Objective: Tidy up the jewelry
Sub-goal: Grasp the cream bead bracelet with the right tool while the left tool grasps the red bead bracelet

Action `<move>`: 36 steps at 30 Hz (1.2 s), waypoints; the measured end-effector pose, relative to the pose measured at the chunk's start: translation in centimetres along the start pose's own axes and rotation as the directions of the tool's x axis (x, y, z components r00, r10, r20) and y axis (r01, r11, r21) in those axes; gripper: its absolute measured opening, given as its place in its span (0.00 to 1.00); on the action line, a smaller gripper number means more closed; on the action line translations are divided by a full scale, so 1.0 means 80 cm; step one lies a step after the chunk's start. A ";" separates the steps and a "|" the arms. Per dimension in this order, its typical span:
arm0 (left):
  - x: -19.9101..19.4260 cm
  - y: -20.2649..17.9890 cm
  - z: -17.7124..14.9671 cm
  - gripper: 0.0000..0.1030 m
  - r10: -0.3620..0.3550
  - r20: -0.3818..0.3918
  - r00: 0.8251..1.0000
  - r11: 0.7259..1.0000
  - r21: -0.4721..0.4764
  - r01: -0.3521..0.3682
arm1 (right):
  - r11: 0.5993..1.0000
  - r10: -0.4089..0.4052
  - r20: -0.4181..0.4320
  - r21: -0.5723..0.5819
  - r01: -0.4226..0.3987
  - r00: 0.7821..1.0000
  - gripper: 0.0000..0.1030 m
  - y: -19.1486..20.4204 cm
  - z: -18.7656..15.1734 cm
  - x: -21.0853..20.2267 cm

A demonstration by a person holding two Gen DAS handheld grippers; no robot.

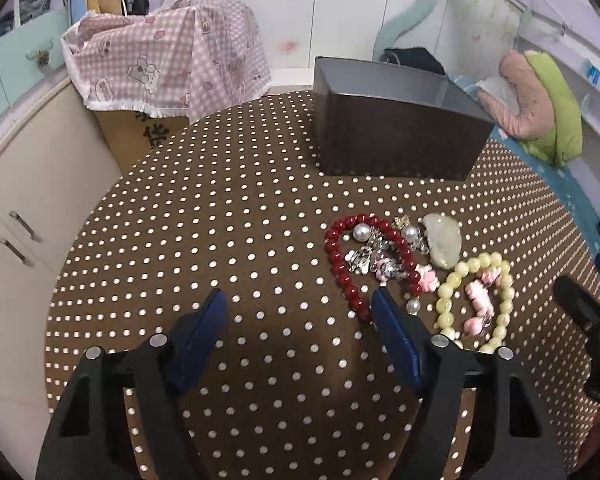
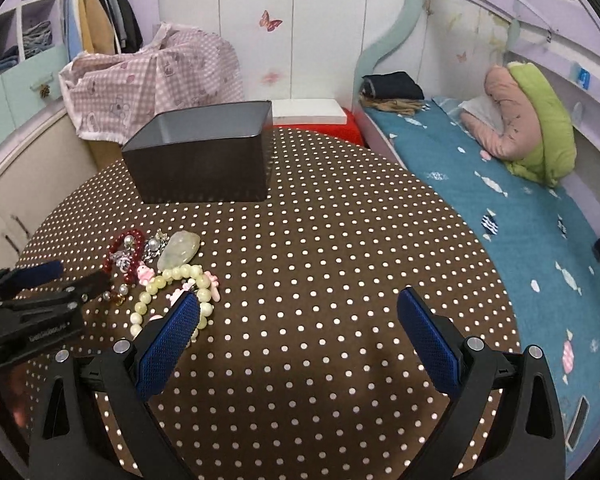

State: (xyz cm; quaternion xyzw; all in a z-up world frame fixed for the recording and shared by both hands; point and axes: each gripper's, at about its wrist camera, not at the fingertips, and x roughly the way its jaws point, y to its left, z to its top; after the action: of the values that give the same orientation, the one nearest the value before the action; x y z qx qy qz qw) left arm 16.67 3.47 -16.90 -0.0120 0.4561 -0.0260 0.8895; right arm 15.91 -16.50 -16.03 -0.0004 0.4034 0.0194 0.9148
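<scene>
— Where's the jewelry?

— On the round brown tablecloth with white dots [image 1: 240,208]. From my left claw [image 1: 298,310], the red bead bracelet [image 1: 336,264] lies at one o'clock, its near end touching my right blue pad. Clear crystal pieces and two pearls [image 1: 374,254] sit inside its loop. The pale green jade pendant [image 1: 444,242] lies beyond, at two o'clock, and the pale yellow-green bead bracelet with pink charms [image 1: 476,300] at three.

— And the dark rectangular open box [image 1: 396,136]?

— At twelve o'clock, well apart from the pile.

— Your claws?

— Left released, nothing between the pads. Right claw [image 2: 298,308] also spread wide over bare cloth, its left pad overlapping the yellow-green bracelet in view.
</scene>
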 end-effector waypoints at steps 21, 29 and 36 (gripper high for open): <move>-0.038 0.007 0.007 0.06 -0.252 0.070 0.965 0.968 0.021 0.251 | 0.978 0.205 -0.139 -0.011 -0.208 0.969 0.25 0.043 -0.005 0.044; -0.055 0.015 0.018 0.06 -0.300 0.098 0.949 0.954 0.020 0.300 | 0.972 0.232 -0.098 -0.019 -0.235 0.968 0.10 0.050 -0.004 0.024; -0.086 0.011 0.041 0.06 -0.348 0.147 0.926 0.938 0.048 0.344 | 0.959 0.280 -0.017 -0.037 -0.280 0.960 0.10 0.050 0.024 -0.025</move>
State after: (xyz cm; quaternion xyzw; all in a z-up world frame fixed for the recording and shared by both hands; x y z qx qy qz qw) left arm 15.37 4.73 -9.40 -0.0846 0.3769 -0.1862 0.9034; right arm 15.83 -12.57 -13.19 0.0389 0.4043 0.1564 0.9003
